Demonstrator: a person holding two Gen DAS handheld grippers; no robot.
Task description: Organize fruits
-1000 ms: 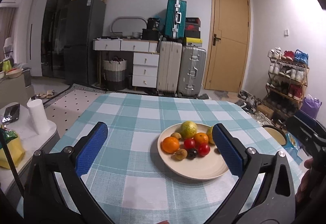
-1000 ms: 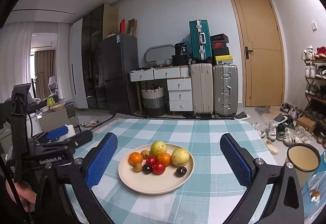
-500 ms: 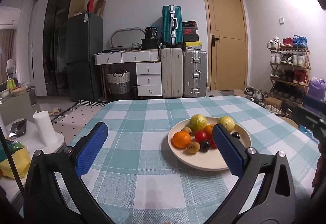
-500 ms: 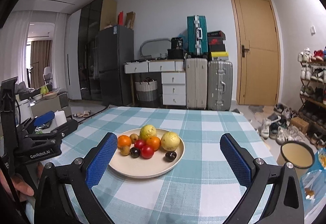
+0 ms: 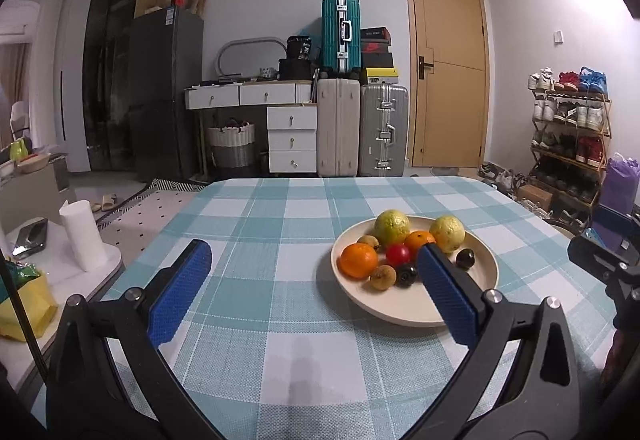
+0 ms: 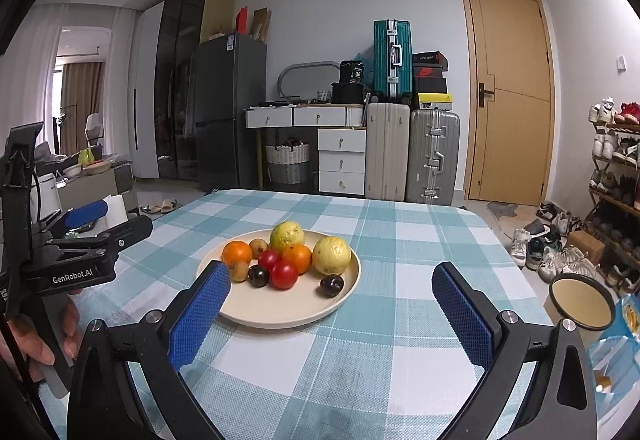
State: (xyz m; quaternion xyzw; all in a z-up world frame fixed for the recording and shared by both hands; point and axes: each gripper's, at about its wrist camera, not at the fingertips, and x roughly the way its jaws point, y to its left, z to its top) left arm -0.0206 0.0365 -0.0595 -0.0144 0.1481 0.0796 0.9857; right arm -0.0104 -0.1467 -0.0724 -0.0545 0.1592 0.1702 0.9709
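Nearing the plate [image 6: 344, 298], both tongs gape.

A home: fridge [image 5: 166, 91], suitcases [image 5: 362, 129], shoe rack [image 5: 570, 135].

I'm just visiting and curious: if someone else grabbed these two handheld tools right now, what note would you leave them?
Left claw: open, empty, above the checked tablecloth.
Right claw: open, empty, facing the plate.
All fruit sits on the plate: two oranges, two yellow-green fruits, two red tomatoes, small brown and dark fruits.
Done: nothing picked up yet.
Left: all the organizing; no other container shows on the table.
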